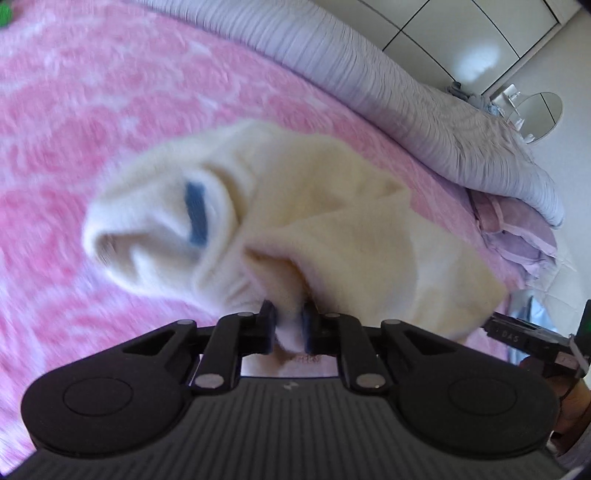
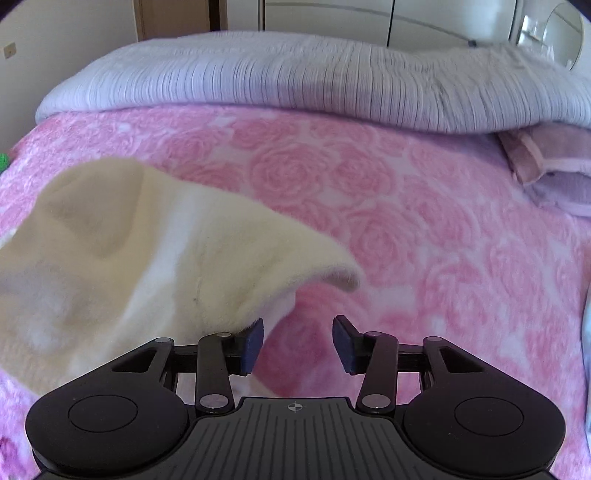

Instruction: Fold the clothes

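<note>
A bed fills both views, covered by a pink blanket [image 2: 424, 229] with a rose pattern. Along its far side lies a thick, ribbed, pale lilac quilt [image 2: 295, 77], and a folded mauve cloth [image 2: 546, 162] sticks out from under the quilt's right end. White cupboard doors [image 1: 461, 33] stand behind the bed, with a round mirror [image 1: 539, 114] near them.

On the blanket, toward the near edge, is a cream fleece garment [image 1: 303, 221], bunched and partly lifted, blurred in both views. It carries a small blue patch [image 1: 195, 214] beside a fold.

The left gripper [image 1: 290, 328] has its fingers closed on a pinch of the garment's near edge, the cloth squeezed between the two blue pads. In the left wrist view the right gripper shows only as a dark edge at the far right.

The right gripper [image 2: 298, 341] has its fingers apart, with only blanket between them. The garment drapes over the outer side of its left finger [image 2: 253, 343], and the pads do not press on it.
</note>
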A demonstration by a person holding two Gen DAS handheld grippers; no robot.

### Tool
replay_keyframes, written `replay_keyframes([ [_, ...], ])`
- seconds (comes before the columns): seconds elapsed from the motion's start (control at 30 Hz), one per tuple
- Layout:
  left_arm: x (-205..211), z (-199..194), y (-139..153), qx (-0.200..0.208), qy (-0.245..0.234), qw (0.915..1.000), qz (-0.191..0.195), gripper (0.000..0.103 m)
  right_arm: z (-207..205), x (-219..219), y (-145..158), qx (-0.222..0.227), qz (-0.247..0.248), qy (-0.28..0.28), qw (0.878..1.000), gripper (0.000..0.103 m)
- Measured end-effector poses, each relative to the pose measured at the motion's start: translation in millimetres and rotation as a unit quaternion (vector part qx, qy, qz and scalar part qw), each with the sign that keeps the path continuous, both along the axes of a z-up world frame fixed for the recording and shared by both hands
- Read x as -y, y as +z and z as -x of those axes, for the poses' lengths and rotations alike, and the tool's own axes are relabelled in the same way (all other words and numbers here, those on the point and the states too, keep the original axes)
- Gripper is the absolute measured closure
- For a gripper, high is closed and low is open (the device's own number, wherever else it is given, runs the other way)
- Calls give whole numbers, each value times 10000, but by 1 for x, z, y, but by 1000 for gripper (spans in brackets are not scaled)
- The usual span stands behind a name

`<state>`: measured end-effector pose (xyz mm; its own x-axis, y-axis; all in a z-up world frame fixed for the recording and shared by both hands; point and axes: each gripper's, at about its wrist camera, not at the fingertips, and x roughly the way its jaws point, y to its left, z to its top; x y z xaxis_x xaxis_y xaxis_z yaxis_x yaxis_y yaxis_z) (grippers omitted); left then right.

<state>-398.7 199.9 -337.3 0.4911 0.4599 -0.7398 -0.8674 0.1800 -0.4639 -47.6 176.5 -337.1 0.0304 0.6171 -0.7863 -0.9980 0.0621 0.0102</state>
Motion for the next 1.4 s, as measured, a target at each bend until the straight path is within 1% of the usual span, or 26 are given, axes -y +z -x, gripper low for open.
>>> replay_keyframes([
  [0.03,-1,3,7,-98,17,9999,-106,93,-1,-2,1,-59,-55,-31,10000,76],
  [0.07,-3,6,14,-197,34,9996,-211,93,-2,-3,1,-117,-110,-61,9999,86],
  [0.1,-5,10,20,-280,65,9991,-308,93,-2,-4,4,-85,-165,-100,9998,96],
  [0.17,-13,22,31,-323,173,9985,-404,93,-3,-4,12,-20,-294,-102,9995,97],
  [0.2,-17,27,35,-341,185,9983,-435,93,-4,-5,13,-11,-235,-86,9997,95],
  [0.27,-22,28,38,-415,43,9980,-465,93,-6,-5,14,59,-60,-81,9999,72],
  [0.3,-23,26,35,-420,-36,9982,-427,93,-7,-3,13,153,-7,-109,9998,48],
  [0.33,-24,24,32,-424,-116,9983,-389,92,-8,1,13,238,-22,-111,9997,39],
  [0.4,-24,19,26,-432,-246,9983,-305,92,-10,9,14,404,-103,-97,9991,39],
  [0.47,-21,17,15,-429,-189,9987,-177,92,-13,13,11,458,-201,-110,9987,38],
  [0.53,-19,18,6,-333,-43,9994,-47,92,-15,9,6,526,-300,-26,9982,38],
  [0.63,-20,21,4,-324,52,9994,-98,92,-11,-4,-3,725,-505,320,9956,40],
  [0.67,-20,22,5,-360,66,9992,-152,93,-9,-6,-4,667,-574,529,9947,48],
  [0.7,-20,21,8,-442,57,9987,-253,93,-7,-8,-5,572,-635,754,9935,85],
  [0.73,-20,19,13,-529,41,9979,-360,93,-5,-8,-3,525,-690,854,9926,97],
  [0.8,-19,17,26,-724,-29,9955,-616,93,-2,-3,4,475,-818,894,9915,97],
  [0.9,-17,19,55,-1000,-107,9893,-1055,93,3,8,27,451,-1057,756,9905,98],
  [0.97,-18,28,78,-1084,-29,9853,-1317,93,6,17,51,447,-1268,688,9885,98],
  [1.07,-23,51,125,-1090,207,9773,-1806,93,12,24,95,558,-1694,702,9815,98],
  [1.13,-26,68,158,-1079,357,9703,-2136,93,18,29,129,639,-2040,733,9741,98],
  [1.23,-24,93,205,-1141,517,9557,-2664,93,30,41,183,749,-2560,827,9602,98],
  [1.33,-18,116,243,-1089,645,9448,-3023,93,48,56,231,813,-2959,1040,9460,98],
  [1.4,-10,131,264,-1024,735,9390,-3200,94,62,73,254,864,-3104,1225,9387,98],
])
